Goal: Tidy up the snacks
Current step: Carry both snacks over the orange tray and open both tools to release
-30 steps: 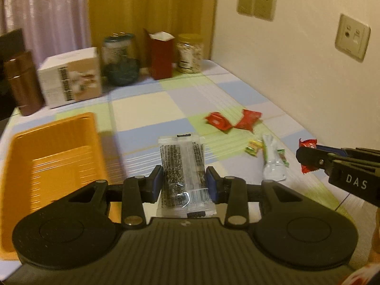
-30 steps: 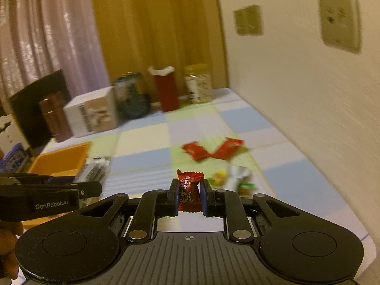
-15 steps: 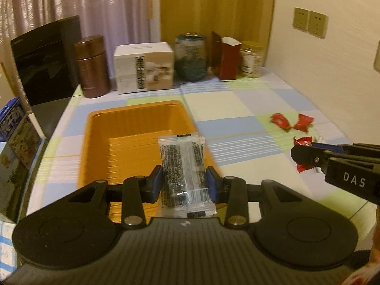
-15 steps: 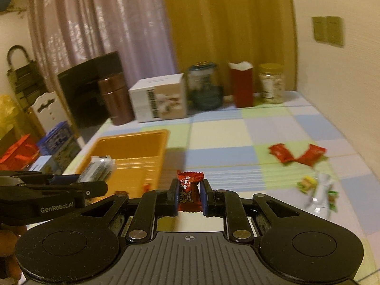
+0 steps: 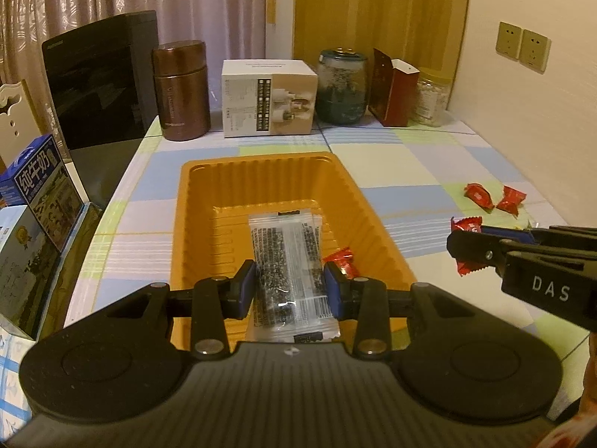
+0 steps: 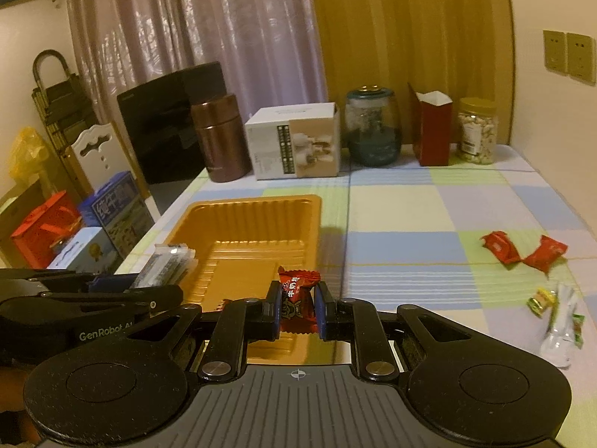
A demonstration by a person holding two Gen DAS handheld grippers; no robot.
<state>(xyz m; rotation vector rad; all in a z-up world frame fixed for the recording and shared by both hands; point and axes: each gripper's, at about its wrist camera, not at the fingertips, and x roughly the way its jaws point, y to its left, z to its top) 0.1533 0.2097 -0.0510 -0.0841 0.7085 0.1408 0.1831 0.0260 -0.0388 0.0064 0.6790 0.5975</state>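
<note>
My left gripper (image 5: pixel 289 283) is shut on a clear packet of dark snack (image 5: pixel 287 257) and holds it over the orange tray (image 5: pixel 261 171). One red candy (image 5: pixel 341 259) lies in the tray beside the packet. My right gripper (image 6: pixel 297 306) is shut on a red wrapped candy (image 6: pixel 298 287) at the tray's (image 6: pixel 253 216) near right corner. In the left wrist view the right gripper (image 5: pixel 457 240) comes in from the right. In the right wrist view the left gripper (image 6: pixel 164 291) and its packet (image 6: pixel 168 265) sit at the tray's left side.
Two red candies (image 6: pixel 500 246) and small green-yellow sweets with a clear wrapper (image 6: pixel 559 321) lie on the checked cloth to the right. A brown canister (image 5: pixel 183 89), white box (image 5: pixel 268 97), glass jar (image 5: pixel 341 86), red carton (image 5: pixel 393 93) and nut jar (image 6: pixel 477 130) line the back. Boxes (image 5: pixel 41 183) stand off the left edge.
Both grippers have swung left, away from the loose candies and over to the orange tray. Each still holds its snack. The red candy in the tray has come into view.
</note>
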